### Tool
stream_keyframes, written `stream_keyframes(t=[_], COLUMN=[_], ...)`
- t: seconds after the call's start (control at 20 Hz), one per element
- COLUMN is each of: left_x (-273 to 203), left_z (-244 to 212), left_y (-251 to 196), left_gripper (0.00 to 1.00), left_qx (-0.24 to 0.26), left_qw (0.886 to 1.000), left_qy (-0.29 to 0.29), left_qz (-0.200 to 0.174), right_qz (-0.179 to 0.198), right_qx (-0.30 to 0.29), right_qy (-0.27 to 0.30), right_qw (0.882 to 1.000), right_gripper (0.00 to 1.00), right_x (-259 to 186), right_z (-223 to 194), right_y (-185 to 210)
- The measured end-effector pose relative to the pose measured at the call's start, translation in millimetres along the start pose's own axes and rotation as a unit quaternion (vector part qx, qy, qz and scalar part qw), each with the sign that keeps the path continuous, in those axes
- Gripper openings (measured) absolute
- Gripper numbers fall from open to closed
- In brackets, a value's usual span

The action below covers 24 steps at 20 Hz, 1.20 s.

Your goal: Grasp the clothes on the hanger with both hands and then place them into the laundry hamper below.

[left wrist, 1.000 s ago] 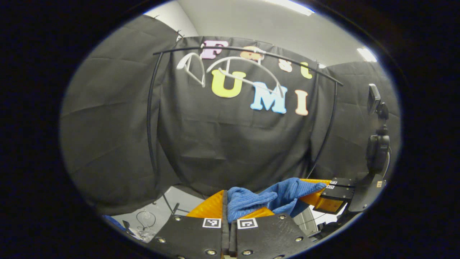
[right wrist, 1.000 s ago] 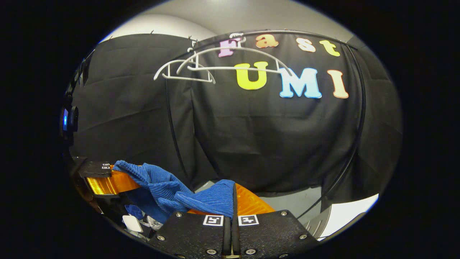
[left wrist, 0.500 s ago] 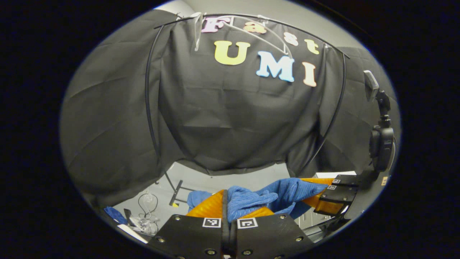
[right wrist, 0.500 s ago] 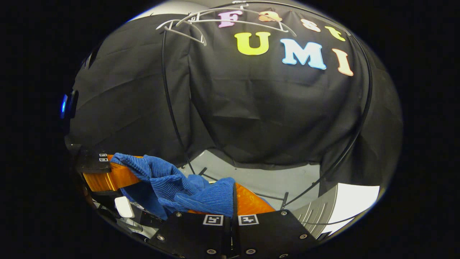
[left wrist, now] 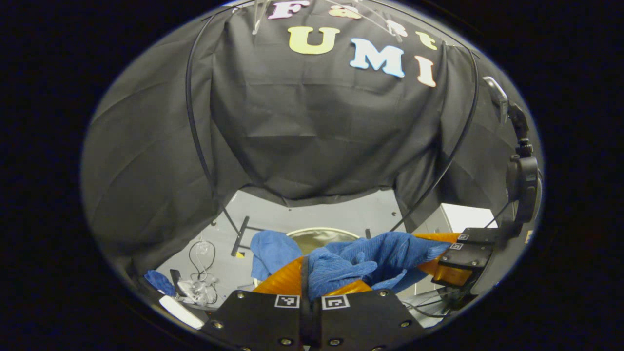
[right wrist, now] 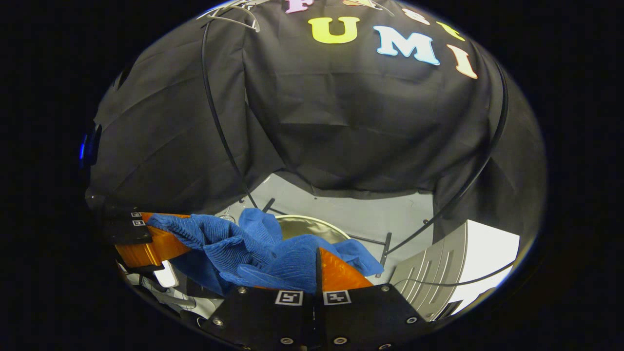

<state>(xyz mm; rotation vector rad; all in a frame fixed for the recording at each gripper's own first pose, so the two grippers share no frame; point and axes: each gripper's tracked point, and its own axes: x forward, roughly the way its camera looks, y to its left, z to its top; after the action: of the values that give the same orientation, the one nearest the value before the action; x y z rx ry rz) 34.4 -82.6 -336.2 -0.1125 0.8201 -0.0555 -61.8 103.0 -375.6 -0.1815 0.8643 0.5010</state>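
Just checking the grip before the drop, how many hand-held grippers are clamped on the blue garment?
2. The left hand-held gripper pinches one bunch of the blue garment, and the right hand-held gripper pinches the other end, above the hamper.

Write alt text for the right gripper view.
The right gripper is shut on a blue ribbed knit garment, whose other end the left gripper pinches. Beneath the cloth shows the round rim of the laundry hamper on the grey floor.
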Motion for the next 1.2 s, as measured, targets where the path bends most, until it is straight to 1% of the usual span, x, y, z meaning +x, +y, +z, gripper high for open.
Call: stream_keyframes(t=[0.2,0.4,0.55,0.6,0.65,0.7,0.75,0.8,0.85,0.9,0.95,1.0,1.05,1.1,1.15,1.2], left_x=[7.9,16.1,19.2,20.8,25.2,25.9,32.3,34.1,31.7,31.9,35.1,34.8,35.2,36.2,35.7,34.8], left_z=[-18.5,-34.5,-41.8,-43.3,-48.0,-51.7,-50.7,-46.6,-43.5,-42.5,-46.1,-47.9,-45.4,-41.2,-37.3,-33.9], left_y=[8.2,13.9,16.0,13.2,11.8,11.0,10.1,13.5,21.4,26.0,30.7,34.4,35.8,33.7,30.7,30.4], left_gripper=[0.02,0.02,0.00,0.00,0.03,0.02,0.19,0.34,0.49,0.64,0.79,0.94,0.94,0.96,0.94,0.94], left_qx=[-0.005,-0.002,-0.004,-0.010,-0.014,-0.019,-0.023,-0.025,-0.027,-0.029,-0.030,-0.032,-0.035,-0.039,-0.041,-0.037], left_qw=[0.999,0.998,0.997,0.996,0.995,0.994,0.994,0.995,0.995,0.995,0.995,0.995,0.995,0.995,0.996,0.996], left_qy=[0.036,0.064,0.082,0.088,0.098,0.104,0.102,0.097,0.092,0.091,0.091,0.091,0.089,0.083,0.077,0.073], left_qz=[0.012,0.014,0.017,0.013,0.009,0.004,0.001,0.006,0.014,0.019,0.024,0.029,0.031,0.029,0.026,0.024], right_qz=[-0.008,-0.012,-0.008,-0.005,-0.004,-0.002,0.001,0.002,0.003,0.006,0.018,0.047,0.105,0.156,0.176,0.170], right_qx=[0.008,0.015,0.022,0.024,0.026,0.028,0.032,0.034,0.037,0.040,0.045,0.055,0.078,0.110,0.126,0.122], right_qy=[0.024,0.046,0.063,0.067,0.072,0.076,0.079,0.081,0.084,0.089,0.101,0.151,0.203,0.221,0.221,0.217], right_qw=[1.000,0.999,0.998,0.997,0.997,0.997,0.996,0.996,0.996,0.995,0.994,0.986,0.970,0.956,0.951,0.953], right_gripper=[0.02,0.02,0.04,0.06,0.08,0.11,0.14,0.25,0.34,0.49,0.64,0.79,0.94,0.96,0.96,0.96], right_x=[11.3,18.7,25.1,26.2,25.2,25.2,26.4,26.2,28.4,29.4,36.1,38.9,35.7,29.7,29.5,32.0], right_z=[-16.9,-27.1,-39.1,-40.6,-45.8,-48.1,-49.4,-50.5,-52.7,-54.0,-59.9,-75.6,-87.2,-92.7,-97.7,-102.3], right_y=[-0.1,-3.0,-2.5,-1.5,0.5,-0.3,0.9,0.8,1.2,0.5,4.9,17.3,40.9,62.7,74.6,73.3])
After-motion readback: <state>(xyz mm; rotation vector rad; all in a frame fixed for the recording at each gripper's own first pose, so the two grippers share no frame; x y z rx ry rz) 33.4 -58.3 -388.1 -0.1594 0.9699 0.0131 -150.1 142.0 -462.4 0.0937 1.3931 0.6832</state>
